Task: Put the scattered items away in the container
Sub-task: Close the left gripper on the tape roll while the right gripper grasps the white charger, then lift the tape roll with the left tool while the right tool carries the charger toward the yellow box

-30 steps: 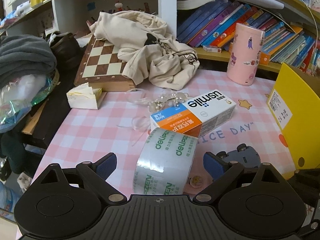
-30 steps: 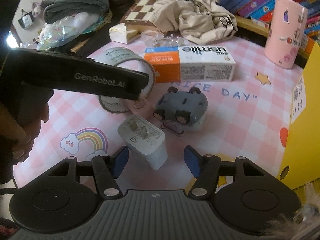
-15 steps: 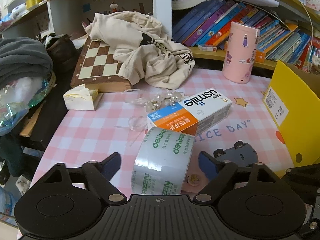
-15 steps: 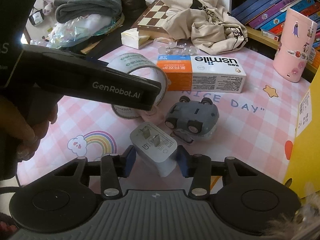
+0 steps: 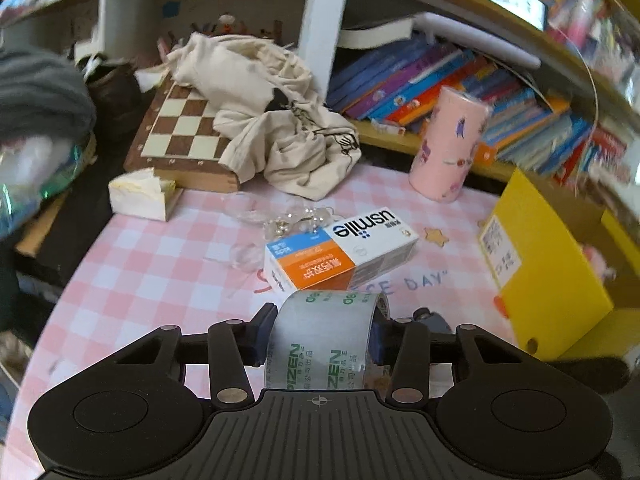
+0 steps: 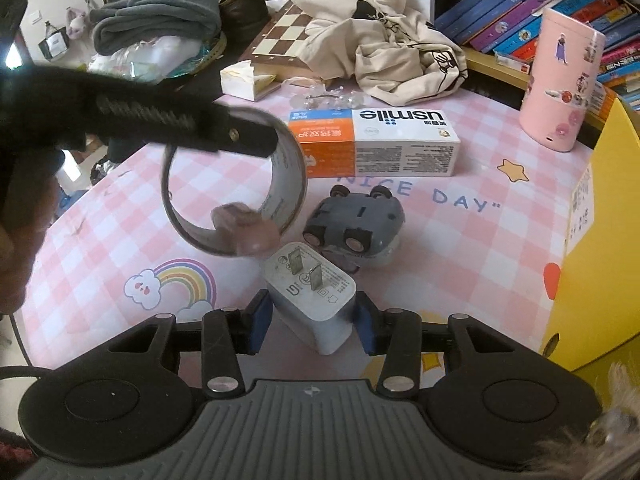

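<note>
My left gripper (image 5: 320, 334) has its jaws closing, and both blue pads touch the sides of a clear tape roll (image 5: 324, 320) with green print. In the right wrist view one of its black fingers (image 6: 180, 128) crosses the roll (image 6: 288, 168). My right gripper (image 6: 312, 320) is shut on a white charger plug (image 6: 312, 292), prongs facing up. A grey toy car (image 6: 356, 220) lies upside down just beyond it. An orange-and-white usmile box (image 5: 340, 252) lies on the pink checked mat (image 5: 160, 280). The yellow container (image 5: 548, 264) stands at the right.
A pink sticker-covered cylinder (image 5: 448, 148) stands at the back right before a shelf of books (image 5: 440, 80). A chessboard (image 5: 180, 132) under a beige cloth (image 5: 272, 120), a tissue pack (image 5: 140, 196) and clear beads (image 5: 296, 216) lie at the back. Piled clothes (image 6: 160, 12) sit far left.
The left jaws have come in from wide apart onto the tape roll. The right jaws have shut on the charger plug, which now sits between the pads.
</note>
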Motion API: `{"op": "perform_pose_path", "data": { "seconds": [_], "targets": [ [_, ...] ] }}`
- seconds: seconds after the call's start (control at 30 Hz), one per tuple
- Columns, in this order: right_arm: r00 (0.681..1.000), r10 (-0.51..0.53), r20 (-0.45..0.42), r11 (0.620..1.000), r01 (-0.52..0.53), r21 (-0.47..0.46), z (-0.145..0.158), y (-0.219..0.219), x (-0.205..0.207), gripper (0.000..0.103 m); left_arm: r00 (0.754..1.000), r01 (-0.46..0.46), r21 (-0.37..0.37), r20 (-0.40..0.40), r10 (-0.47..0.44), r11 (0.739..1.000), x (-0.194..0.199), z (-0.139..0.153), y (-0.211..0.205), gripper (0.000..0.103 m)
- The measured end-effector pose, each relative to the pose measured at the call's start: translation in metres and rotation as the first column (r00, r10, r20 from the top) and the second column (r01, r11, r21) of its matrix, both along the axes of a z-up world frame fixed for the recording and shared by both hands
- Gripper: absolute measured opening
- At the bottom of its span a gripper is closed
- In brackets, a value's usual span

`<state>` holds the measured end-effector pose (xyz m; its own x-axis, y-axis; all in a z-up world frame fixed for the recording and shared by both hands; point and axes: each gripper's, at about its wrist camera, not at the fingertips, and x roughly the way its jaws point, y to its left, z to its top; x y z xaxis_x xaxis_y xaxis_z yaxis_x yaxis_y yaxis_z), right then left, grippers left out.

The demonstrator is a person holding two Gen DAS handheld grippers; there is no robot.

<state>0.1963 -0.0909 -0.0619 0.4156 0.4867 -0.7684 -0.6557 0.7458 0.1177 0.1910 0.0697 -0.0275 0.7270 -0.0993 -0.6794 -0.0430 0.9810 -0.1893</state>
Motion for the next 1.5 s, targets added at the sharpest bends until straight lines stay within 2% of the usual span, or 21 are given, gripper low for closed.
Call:
{"op": "perform_pose_path", "data": {
  "seconds": [0.1, 0.27, 0.9, 1.5],
  "targets": [
    [1.000, -0.004, 0.002, 1.000, 0.004, -0.003, 0.001, -0.002, -0.002, 0.041, 1.000, -0.019, -0.016, 0.008, 0.019, 1.000, -0.004, 0.004, 0.004, 0.043],
    [1.000, -0.017, -0.002, 1.000, 0.017, -0.007, 0.001, -0.005, -0.005, 0.041, 0.998, 0.012, -0.027, 0.059, -0.011, 1.000, -0.011, 0.017, 0.001, 0.043],
    [0.999, -0.040, 0.034, 0.999, 0.040, 0.003, 0.013, -0.016, -0.023, 0.041, 0.998, 0.022, -0.013, 0.066, -0.022, 1.000, -0.034, 0.025, -0.006, 0.043],
    [0.995, -0.066, 0.081, 0.998, 0.065, 0.017, 0.030, -0.023, -0.065, 0.041, 0.993, 0.016, -0.028, 0.114, -0.012, 0.999, -0.087, 0.039, -0.004, 0.043]
  ]
}}
